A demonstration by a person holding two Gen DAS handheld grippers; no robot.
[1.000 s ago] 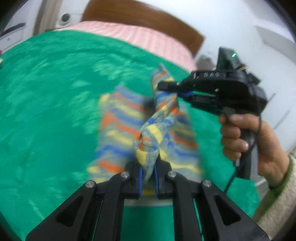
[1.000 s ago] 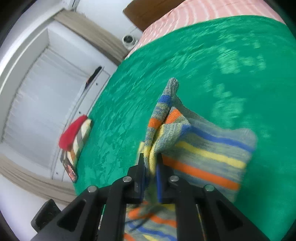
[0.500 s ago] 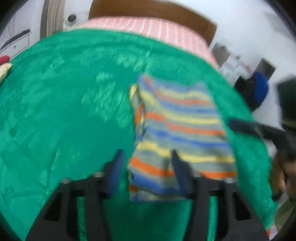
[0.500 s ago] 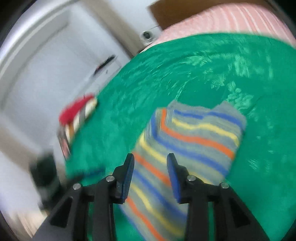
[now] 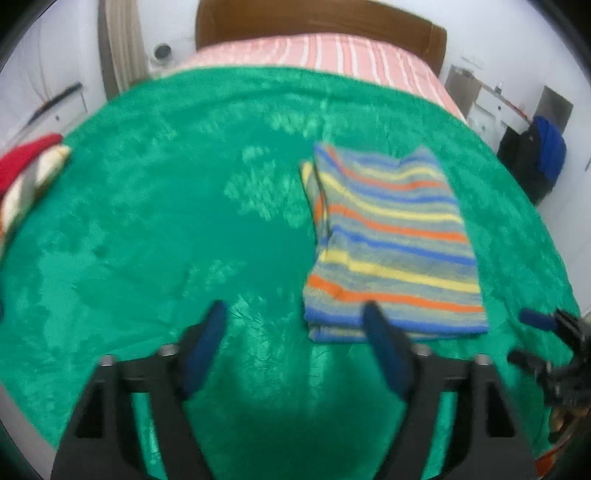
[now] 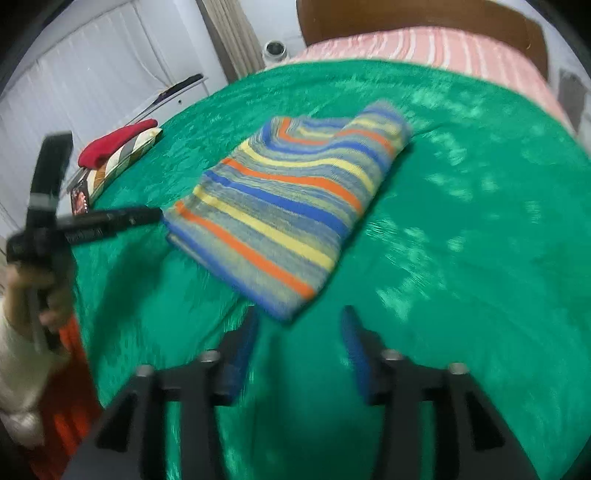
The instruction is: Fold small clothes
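A small striped knit garment (image 5: 391, 243) in blue, yellow, orange and grey lies folded flat on the green bed cover (image 5: 147, 240). My left gripper (image 5: 293, 314) hovers at its near left corner with the jaws opening and only green cover between them. In the right wrist view the garment (image 6: 291, 206) lies just beyond my right gripper (image 6: 300, 319), whose jaws are also opening with nothing held. The right gripper (image 5: 519, 336) shows at the right edge of the left wrist view. The left gripper (image 6: 155, 214), in a person's hand (image 6: 37, 295), points at the garment's left edge.
A pile of red and patterned clothes (image 6: 118, 142) sits at the cover's left edge. Pink striped bedding (image 5: 332, 51) and a wooden headboard (image 5: 314, 18) lie beyond. A dark blue item (image 5: 550, 147) hangs at the right. Orange cloth (image 6: 70, 369) shows below the bed edge.
Both grippers let go of the striped garment, which dropped from a raised fold to lie flat. Both jaws widened, and the grippers drew back towards the near edge.
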